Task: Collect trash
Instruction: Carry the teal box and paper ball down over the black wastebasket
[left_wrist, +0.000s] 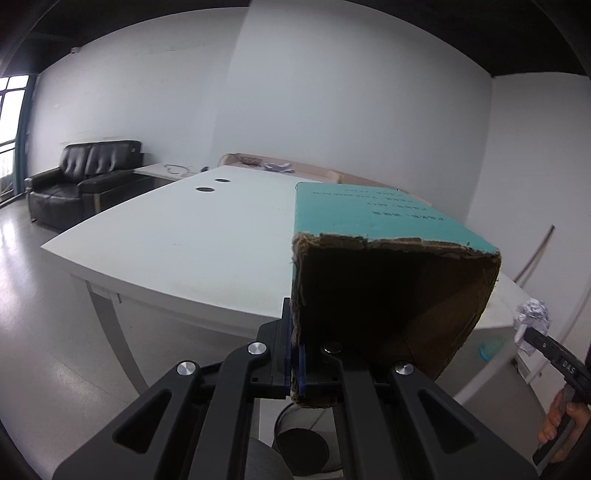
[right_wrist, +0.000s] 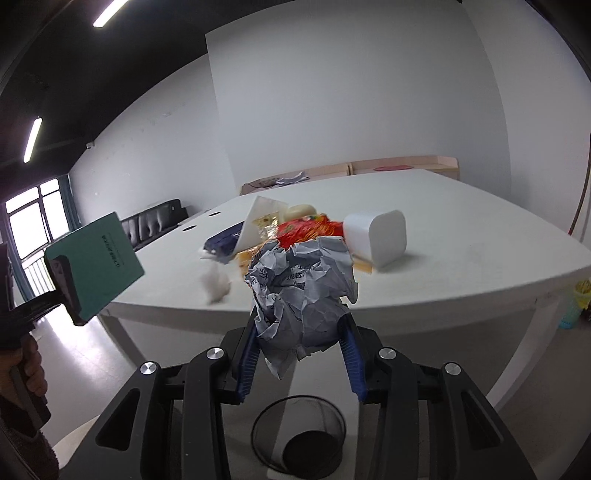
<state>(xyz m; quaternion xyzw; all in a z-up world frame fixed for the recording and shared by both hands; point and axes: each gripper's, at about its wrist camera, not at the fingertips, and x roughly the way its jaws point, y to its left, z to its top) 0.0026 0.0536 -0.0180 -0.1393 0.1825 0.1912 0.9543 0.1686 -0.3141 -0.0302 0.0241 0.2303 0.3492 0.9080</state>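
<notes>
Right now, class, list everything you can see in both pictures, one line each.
Teal box: 1, teal outside, brown inside, in left hand-held gripper.
Crumpled paper ball: 1, grey-white, in right hand-held gripper.
Table: 1, white, ahead.
Trash pile: several, red, white, blue, on table.
White container: 1, on its side, on table.
Wire bin: 1, black, floor below.
Sofa: 1, black, by wall.
Left hand-held gripper: shut on box.
Right hand-held gripper: shut on paper.

Count by kind, from the two wrist views. Grippers: two, left gripper (left_wrist: 295, 354) and right gripper (right_wrist: 301, 354). Green cardboard boxes: one (left_wrist: 373, 221), centre right. Crumpled paper balls: one (right_wrist: 303, 288), centre. Wire bins: one (right_wrist: 299, 435), bottom centre. White tables: one (right_wrist: 461, 251). White containers: one (right_wrist: 376, 236). Black sofas: one (left_wrist: 85, 177), left. Ceiling lights: two (right_wrist: 109, 13), upper left.
</notes>
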